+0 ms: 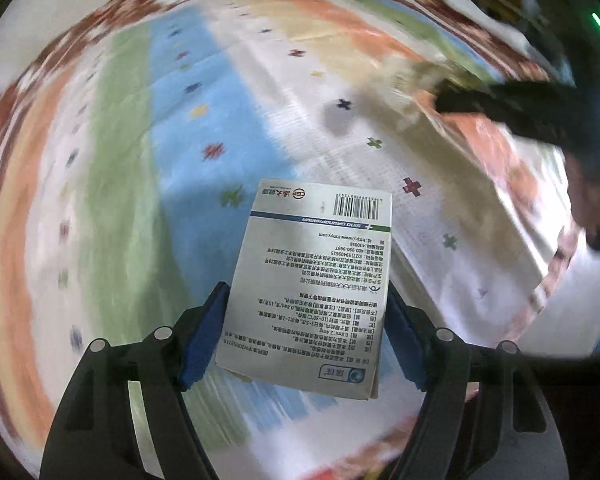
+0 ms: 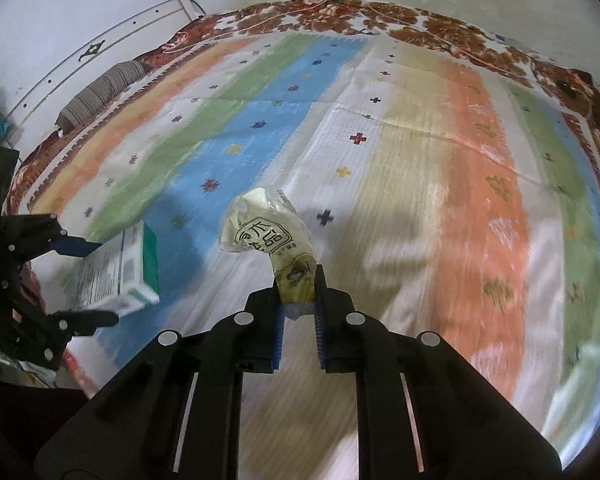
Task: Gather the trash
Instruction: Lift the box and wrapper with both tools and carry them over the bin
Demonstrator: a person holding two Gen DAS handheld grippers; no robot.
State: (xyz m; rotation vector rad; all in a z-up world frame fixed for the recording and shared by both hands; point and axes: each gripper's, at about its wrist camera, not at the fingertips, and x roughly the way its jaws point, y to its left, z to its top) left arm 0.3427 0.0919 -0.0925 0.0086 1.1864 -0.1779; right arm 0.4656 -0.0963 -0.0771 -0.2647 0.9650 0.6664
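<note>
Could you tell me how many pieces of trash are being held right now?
2: a printed box in the left hand-held gripper, and a crumpled wrapper in the right hand-held gripper.

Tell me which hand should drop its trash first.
Either: the left gripper clamps the white printed cardboard box, the right gripper pinches the crumpled yellowish plastic wrapper. No bin is visible.

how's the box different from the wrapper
The box is rigid, flat and white with printed text and a barcode; the wrapper is crumpled, yellowish and soft. The box spans wide-set jaws of the left gripper; the wrapper sits pinched in the right gripper. Both are held above the bedsheet.
</note>
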